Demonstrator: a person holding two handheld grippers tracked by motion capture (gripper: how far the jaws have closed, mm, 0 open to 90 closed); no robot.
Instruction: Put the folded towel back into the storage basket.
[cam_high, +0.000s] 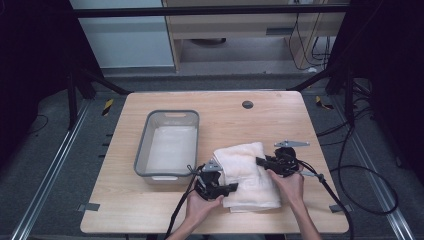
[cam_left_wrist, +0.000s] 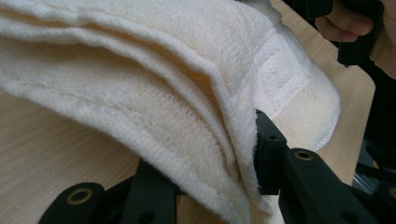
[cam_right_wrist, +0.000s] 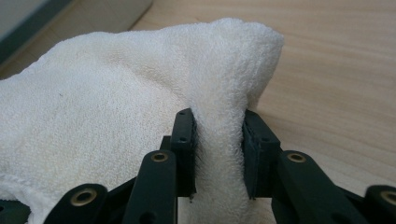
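A folded cream towel (cam_high: 247, 170) lies on the wooden table (cam_high: 225, 117), near its front edge. My left gripper (cam_high: 231, 188) is at the towel's front left side. In the left gripper view, several stacked towel edges (cam_left_wrist: 140, 93) pass between the black jaws, and my left gripper (cam_left_wrist: 215, 179) is shut on them, with that side raised off the wood. My right gripper (cam_high: 260, 162) is at the towel's right edge. In the right gripper view, a raised fold of the towel (cam_right_wrist: 116, 93) is pinched between the pads of my right gripper (cam_right_wrist: 218, 154).
A grey plastic bin (cam_high: 172, 113) with a pale liner stands just left of the towel. A dark round plug (cam_high: 247, 104) sits at the table's far middle. Cables trail off the table's right side. The person's other hand (cam_left_wrist: 345, 23) shows past the towel.
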